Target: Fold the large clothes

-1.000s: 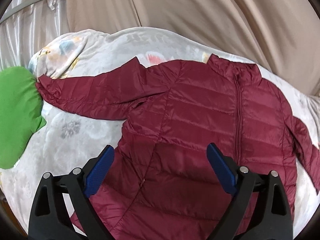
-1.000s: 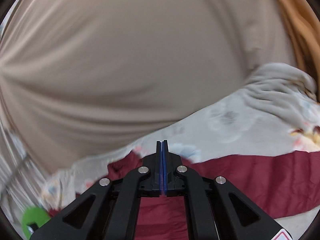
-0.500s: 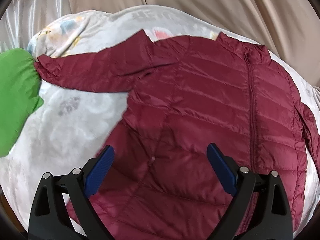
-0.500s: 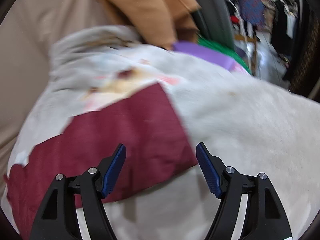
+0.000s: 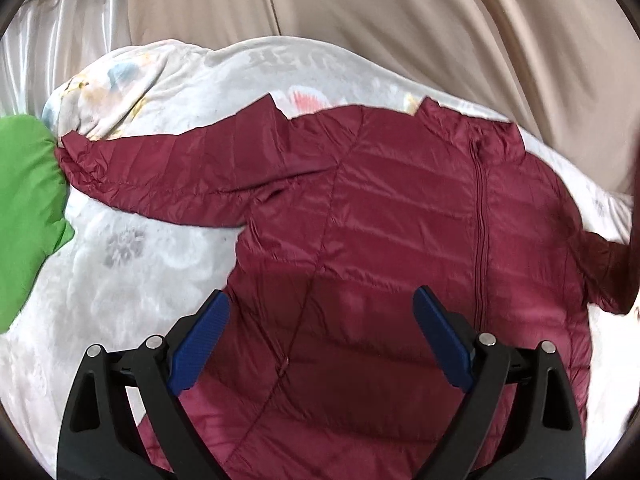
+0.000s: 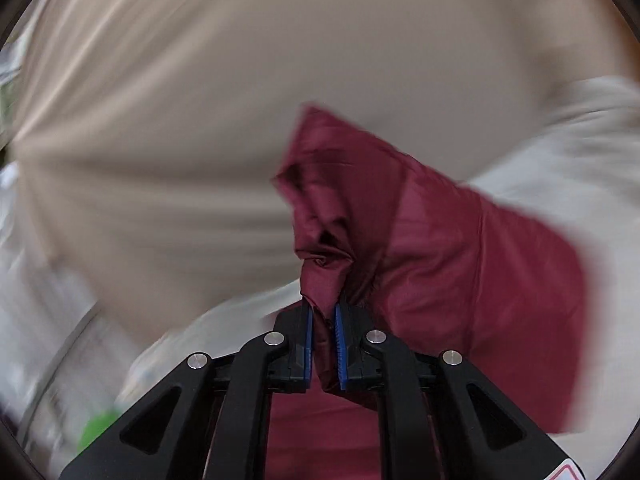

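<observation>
A: How is the jacket (image 5: 400, 248) expected to handle, and where is it?

B: It is laid front up, zipped, on the blanket (image 5: 132, 280) covering the bed. The quilted shell is judged light, soft and slippery; thin folds may slide out of a pinch. A hold is best taken at a cuff, hem corner or shoulder seam, where layers bunch.

A: What is the state of the tools?

B: The left gripper (image 5: 320, 344) is held open above the lower front panel, with nothing between its pads. The right gripper (image 6: 322, 344) is closed on a bunched sleeve (image 6: 420, 248), lifted off the blanket.

A: What cannot be made out?

B: The right view is blurred. The hem is cut off behind the left gripper. The left cuff (image 5: 68, 148) touches a green pillow (image 5: 24, 208). A curtain (image 5: 400, 20) hangs behind.
</observation>
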Tool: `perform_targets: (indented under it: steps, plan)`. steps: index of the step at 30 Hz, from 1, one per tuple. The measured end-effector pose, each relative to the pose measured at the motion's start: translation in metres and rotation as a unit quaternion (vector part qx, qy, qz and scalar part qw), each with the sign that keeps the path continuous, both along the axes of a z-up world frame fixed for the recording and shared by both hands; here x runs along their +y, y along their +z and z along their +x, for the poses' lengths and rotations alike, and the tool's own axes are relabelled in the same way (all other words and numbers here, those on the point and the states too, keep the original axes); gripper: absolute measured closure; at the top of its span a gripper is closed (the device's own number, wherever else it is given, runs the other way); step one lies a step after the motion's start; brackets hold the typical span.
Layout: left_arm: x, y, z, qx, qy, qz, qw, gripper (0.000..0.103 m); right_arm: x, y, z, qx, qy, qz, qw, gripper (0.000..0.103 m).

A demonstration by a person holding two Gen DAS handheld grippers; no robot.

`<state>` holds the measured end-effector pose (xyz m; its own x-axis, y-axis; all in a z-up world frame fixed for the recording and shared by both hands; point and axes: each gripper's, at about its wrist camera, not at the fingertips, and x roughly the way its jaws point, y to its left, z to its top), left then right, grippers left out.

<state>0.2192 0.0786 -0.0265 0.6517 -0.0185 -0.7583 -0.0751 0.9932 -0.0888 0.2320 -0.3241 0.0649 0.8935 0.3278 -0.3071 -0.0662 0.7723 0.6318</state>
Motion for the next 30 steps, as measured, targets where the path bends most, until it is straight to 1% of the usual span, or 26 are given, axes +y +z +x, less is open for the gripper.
perform_targets:
  steps: [1,2,3,4,6,7,8,10,12,13,15,16,17,18,19,20,21,22,23,24,25,26,27,28,29,30]
  plan:
    - [0.005,0.001,0.003,-0.001,0.001,-0.009,1.0,0.012,0.03,-0.007,0.015,0.005,0.032,0.004,0.999,0.087]
    - [0.008,0.002,0.006,0.0,0.001,-0.018,0.9998,0.012,0.067,-0.02,0.031,0.018,0.067,-0.001,0.998,0.08]
    - [0.012,0.002,0.008,0.001,-0.002,-0.03,0.9996,0.012,0.102,-0.036,0.047,0.037,0.102,-0.012,0.994,0.076]
    - [0.017,0.001,0.015,0.009,-0.006,-0.05,0.9987,0.012,0.133,-0.056,0.058,0.062,0.126,-0.026,0.99,0.074]
    - [0.021,-0.002,0.023,0.018,-0.011,-0.07,0.9973,0.012,0.171,-0.087,0.06,0.101,0.15,-0.042,0.983,0.074]
    - [0.024,-0.005,0.03,0.024,-0.014,-0.088,0.9957,0.012,0.176,-0.095,0.052,0.103,0.151,-0.041,0.982,0.073]
    - [0.025,-0.008,0.035,0.028,-0.016,-0.101,0.9944,0.012,0.173,-0.1,0.042,0.101,0.145,-0.038,0.983,0.066]
    - [0.02,-0.017,0.046,0.035,-0.022,-0.128,0.9909,0.012,0.151,-0.103,0.012,0.102,0.106,-0.033,0.989,0.052]
    - [0.012,-0.031,0.059,0.05,-0.028,-0.149,0.9872,0.012,0.112,-0.11,-0.021,0.119,0.049,-0.02,0.992,0.049]
    - [0.004,-0.044,0.069,0.062,-0.033,-0.162,0.9844,0.012,0.102,-0.11,-0.038,0.131,0.028,-0.016,0.991,0.048]
    - [-0.007,-0.06,0.08,0.084,-0.036,-0.177,0.98,0.013,0.058,-0.122,-0.056,0.159,-0.02,-0.003,0.987,0.048]
    - [-0.015,-0.073,0.088,0.106,-0.034,-0.193,0.975,0.017,0.032,-0.129,-0.065,0.174,-0.051,0.007,0.983,0.048]
    - [-0.017,-0.08,0.09,0.115,-0.031,-0.198,0.9729,0.024,0.012,-0.132,-0.068,0.18,-0.074,0.018,0.981,0.048]
    - [-0.021,-0.086,0.092,0.123,-0.027,-0.204,0.9709,0.028,0.002,-0.135,-0.069,0.179,-0.087,0.024,0.98,0.048]
    - [-0.026,-0.089,0.094,0.122,-0.017,-0.195,0.9731,0.042,-0.016,-0.138,-0.066,0.184,-0.107,0.027,0.977,0.048]
    - [-0.028,-0.089,0.092,0.118,-0.016,-0.188,0.975,0.065,-0.027,-0.142,-0.064,0.19,-0.118,0.029,0.974,0.047]
    - [-0.031,-0.088,0.094,0.114,-0.021,-0.185,0.9759,0.079,-0.04,-0.15,-0.059,0.198,-0.126,0.035,0.971,0.047]
    - [-0.034,-0.084,0.098,0.109,-0.042,-0.197,0.9733,0.1,-0.046,-0.155,-0.053,0.207,-0.133,0.039,0.968,0.047]
    - [-0.035,-0.078,0.102,0.101,-0.055,-0.208,0.9714,0.1,-0.049,-0.161,-0.047,0.211,-0.136,0.045,0.967,0.047]
    - [-0.035,-0.069,0.105,0.085,-0.057,-0.204,0.9736,0.1,-0.054,-0.165,-0.044,0.214,-0.135,0.049,0.966,0.051]
    - [-0.035,-0.052,0.109,0.054,-0.061,-0.188,0.9787,0.101,-0.054,-0.165,-0.034,0.218,-0.126,0.051,0.967,0.072]
    - [-0.033,-0.036,0.111,0.024,-0.063,-0.174,0.9825,0.101,-0.051,-0.161,-0.026,0.217,-0.106,0.047,0.969,0.098]
    - [-0.03,-0.016,0.115,-0.012,-0.066,-0.167,0.9836,0.101,-0.045,-0.15,-0.021,0.201,-0.091,0.039,0.975,0.097]
    - [-0.028,-0.008,0.117,-0.028,-0.067,-0.166,0.9834,0.101,-0.037,-0.137,-0.025,0.166,-0.091,0.034,0.981,0.097]
    - [-0.027,0.0,0.12,-0.043,-0.067,-0.159,0.9841,0.101,-0.033,-0.12,-0.034,0.121,-0.096,0.029,0.988,0.098]
    - [-0.028,0.002,0.126,-0.053,-0.073,-0.143,0.9856,0.1,-0.03,-0.107,-0.041,0.086,-0.098,0.022,0.991,0.098]
